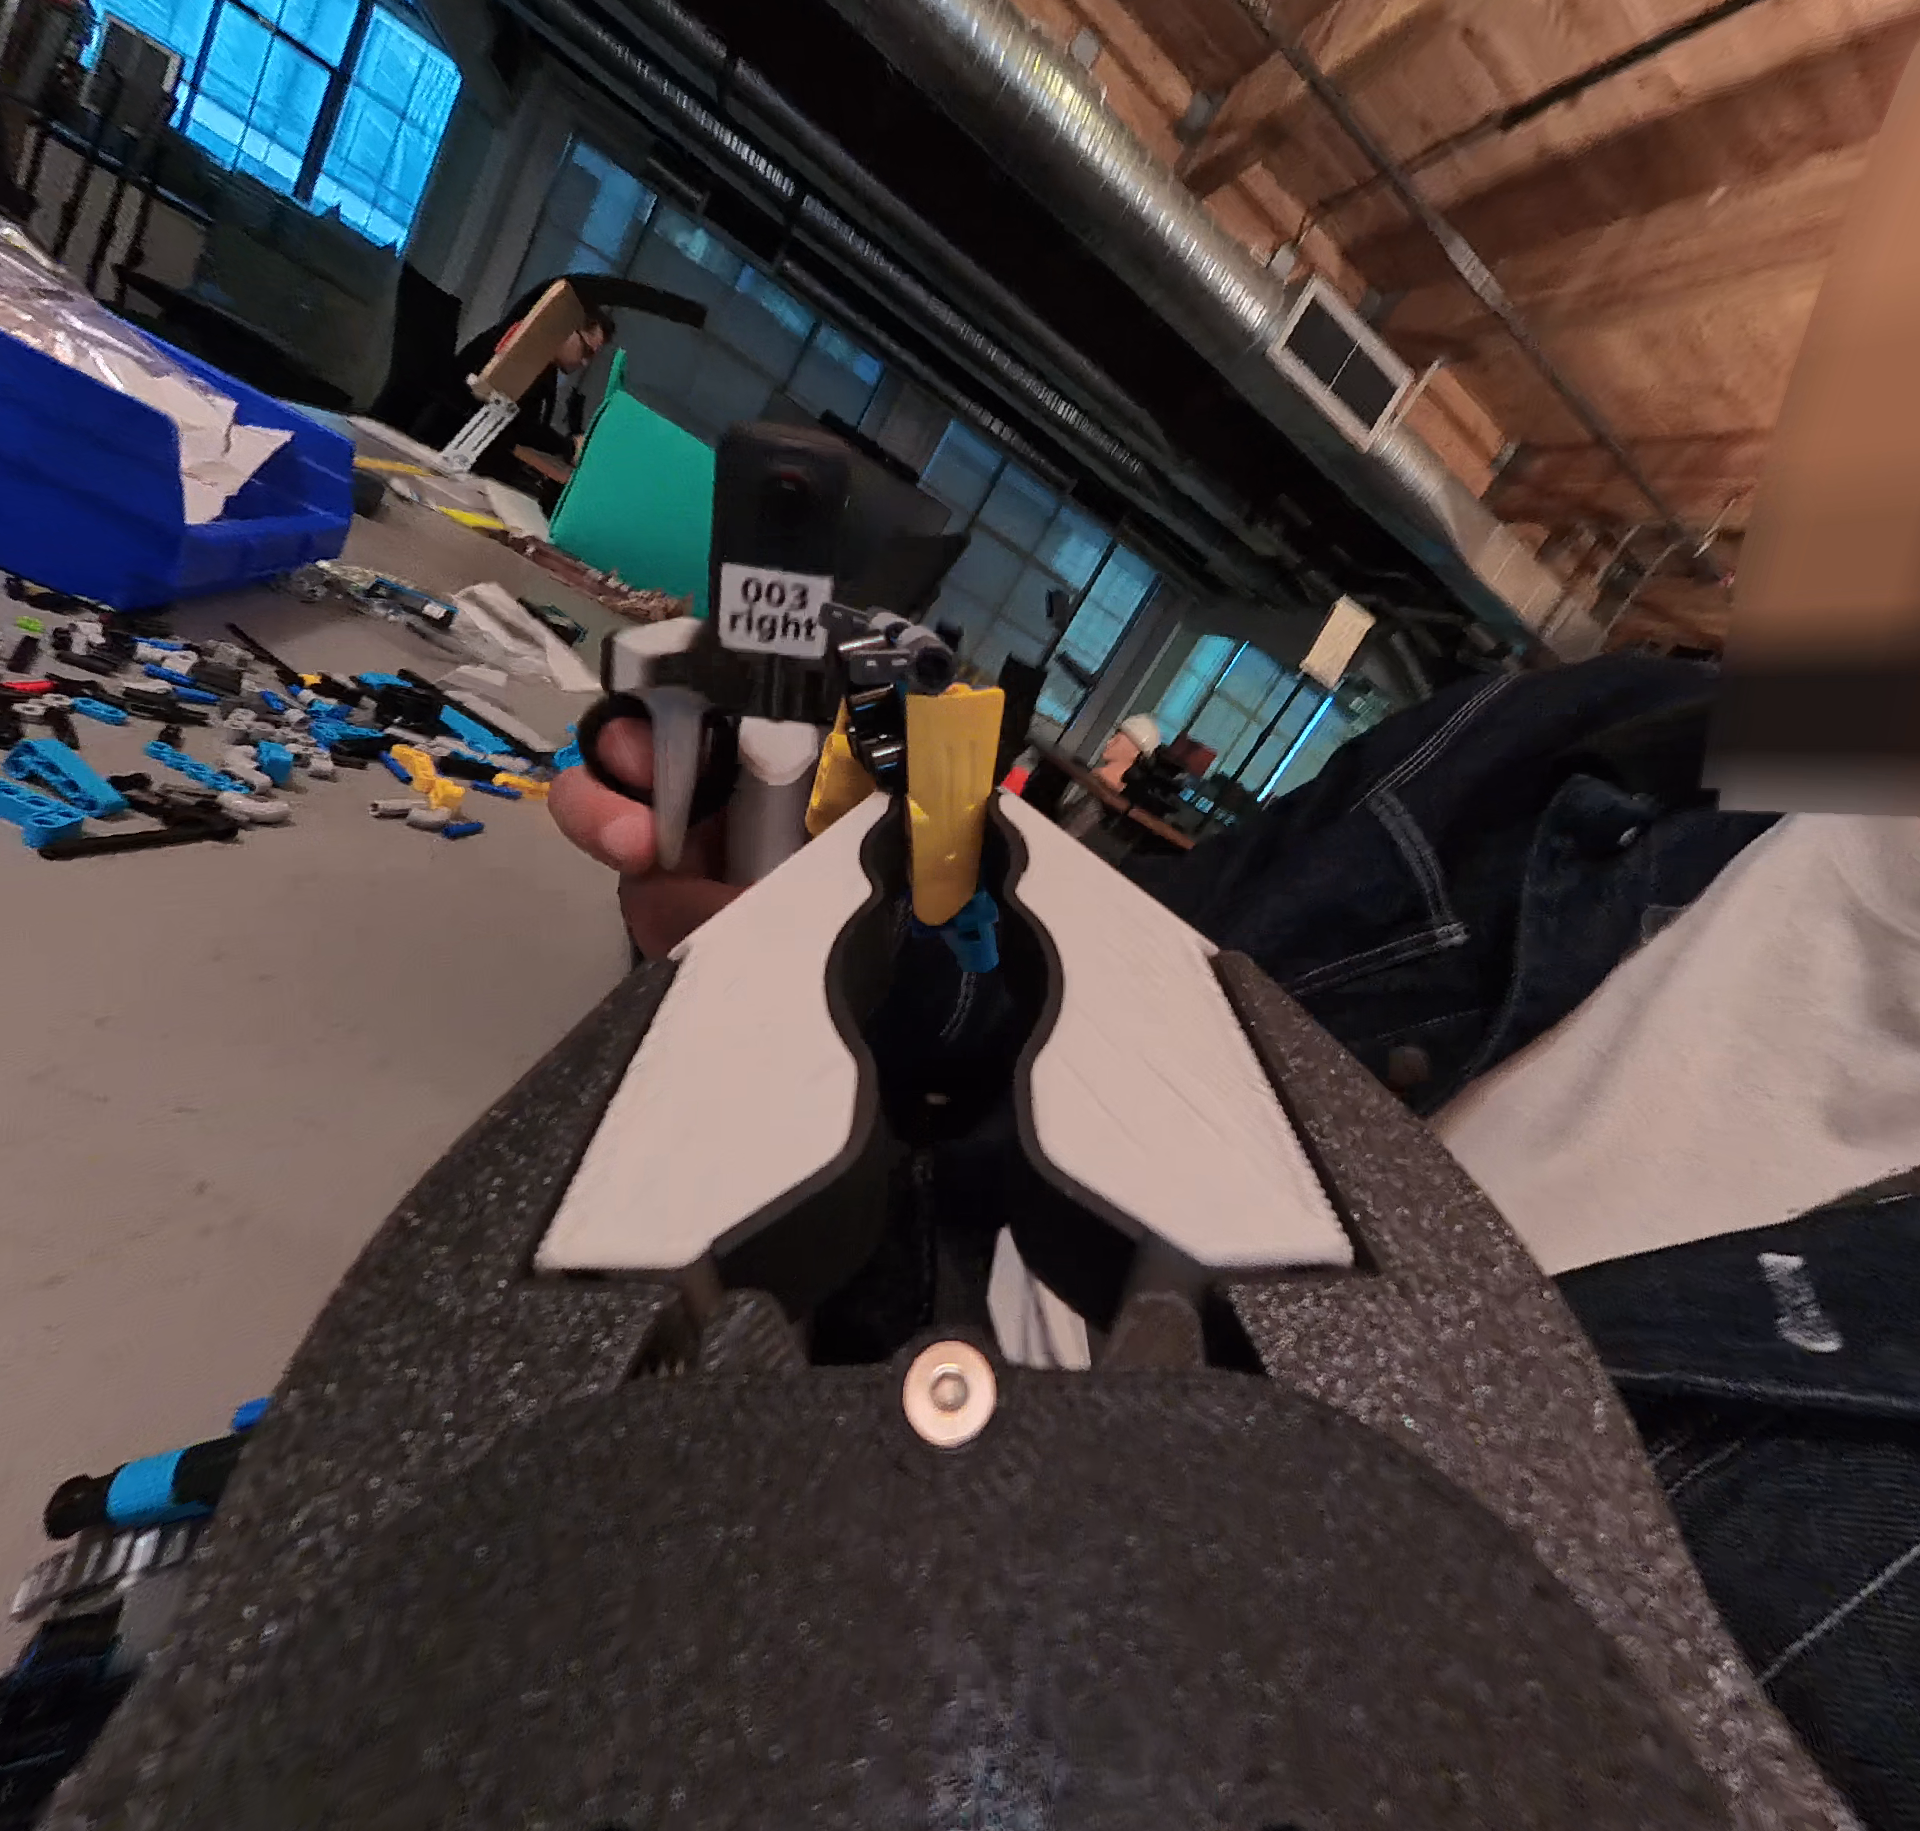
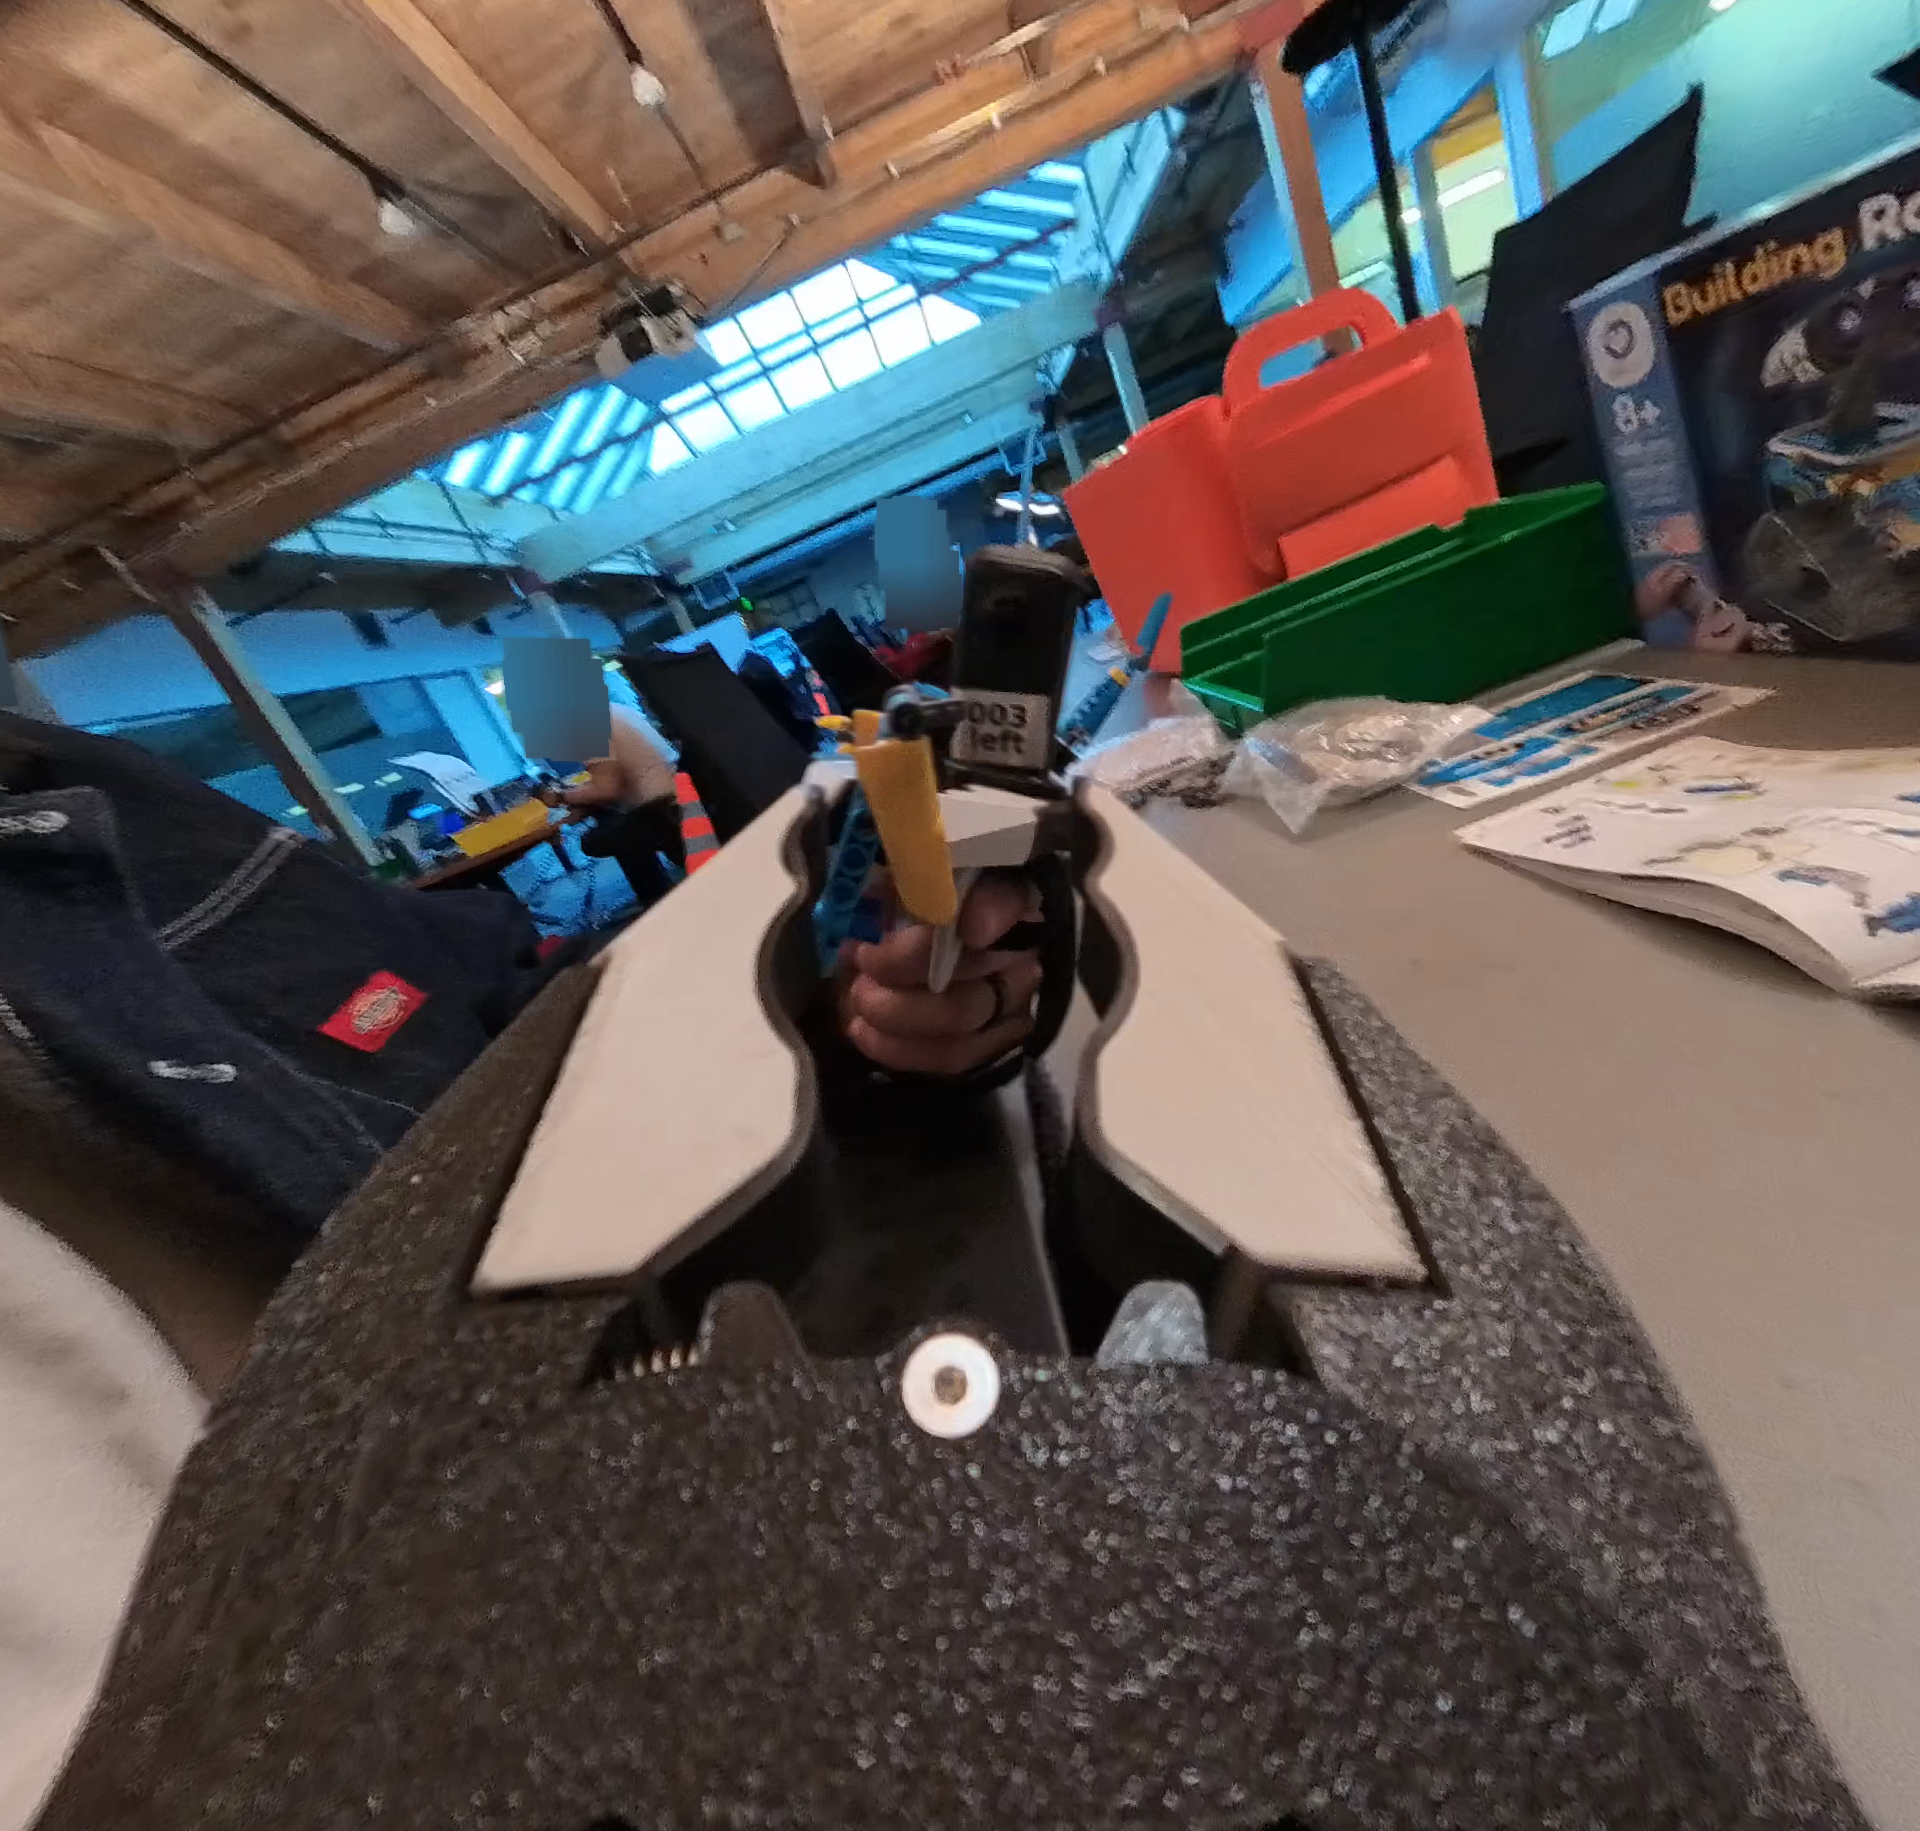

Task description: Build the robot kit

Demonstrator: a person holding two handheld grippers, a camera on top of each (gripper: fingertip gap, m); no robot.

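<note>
My left gripper [image 1: 942,815] is shut on a yellow panel piece [image 1: 951,794] that stands upright between its white fingertips. A blue pin [image 1: 975,940] hangs at the panel's lower end, and black and grey link parts [image 1: 883,701] sit at its top. The right gripper's body [image 1: 774,576], held by a hand, faces it from close behind. In the right wrist view my right gripper [image 2: 945,805] is open, its jaws wide around the yellow panel [image 2: 909,825] and a blue beam [image 2: 844,872]. The beam lies close to its left finger [image 2: 727,950]. The left gripper's body [image 2: 1008,638] faces it.
A grey table [image 1: 260,1054] carries scattered blue, black and grey building pieces [image 1: 208,732] and a blue bin [image 1: 156,493]. Farther off stand a green bin [image 2: 1434,618], an orange case [image 2: 1299,451], a printed box [image 2: 1787,451], plastic bags [image 2: 1330,753] and an open booklet [image 2: 1714,846]. A denim jacket [image 1: 1455,898] is close by. My two grippers' fingertips are within a few centimetres of each other.
</note>
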